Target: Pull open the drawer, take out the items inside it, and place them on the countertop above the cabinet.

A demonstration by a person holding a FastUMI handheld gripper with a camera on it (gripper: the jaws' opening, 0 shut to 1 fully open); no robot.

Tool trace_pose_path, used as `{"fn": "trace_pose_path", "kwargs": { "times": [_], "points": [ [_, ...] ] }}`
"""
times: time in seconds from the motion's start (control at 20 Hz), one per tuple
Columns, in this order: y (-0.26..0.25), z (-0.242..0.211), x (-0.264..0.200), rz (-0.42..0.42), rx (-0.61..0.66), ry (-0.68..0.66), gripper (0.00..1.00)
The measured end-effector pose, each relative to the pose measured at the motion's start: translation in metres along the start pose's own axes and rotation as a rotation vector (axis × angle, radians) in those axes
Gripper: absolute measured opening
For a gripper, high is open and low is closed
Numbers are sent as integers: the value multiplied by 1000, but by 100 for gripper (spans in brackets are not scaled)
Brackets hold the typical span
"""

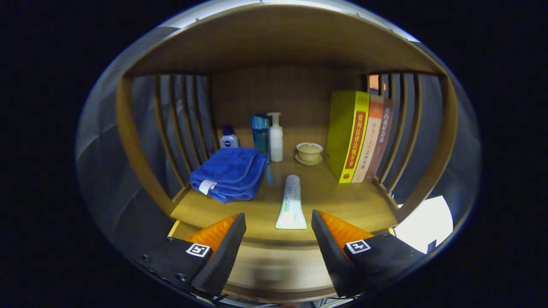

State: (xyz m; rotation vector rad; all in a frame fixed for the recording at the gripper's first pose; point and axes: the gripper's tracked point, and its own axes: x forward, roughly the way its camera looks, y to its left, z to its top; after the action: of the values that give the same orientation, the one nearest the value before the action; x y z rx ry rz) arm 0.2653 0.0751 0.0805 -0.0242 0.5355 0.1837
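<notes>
Tool (278,239) released, fingers wide apart, nothing held. Tube (291,203) lies on tabletop (342,201) just ahead, btwn fingers. Drawer prob below front edge; drop low, hook handle, pull straight w/o twisting.

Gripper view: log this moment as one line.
gripper: jaws open, holding nothing | tube: flat on countertop, just ahead | blue towel: folded, left of tube | books: upright, right
</notes>
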Motion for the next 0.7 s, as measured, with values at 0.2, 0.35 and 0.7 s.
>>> {"fn": "trace_pose_path", "kwargs": {
  "times": [0.2, 0.35, 0.7],
  "points": [
    [-14, -13, -39, -8, -1, -134, 99],
    [-60, -24, -64, -115, -19, -239, 99],
    [-172, -1, -135, -401, -119, -382, 99]
  ]
}}
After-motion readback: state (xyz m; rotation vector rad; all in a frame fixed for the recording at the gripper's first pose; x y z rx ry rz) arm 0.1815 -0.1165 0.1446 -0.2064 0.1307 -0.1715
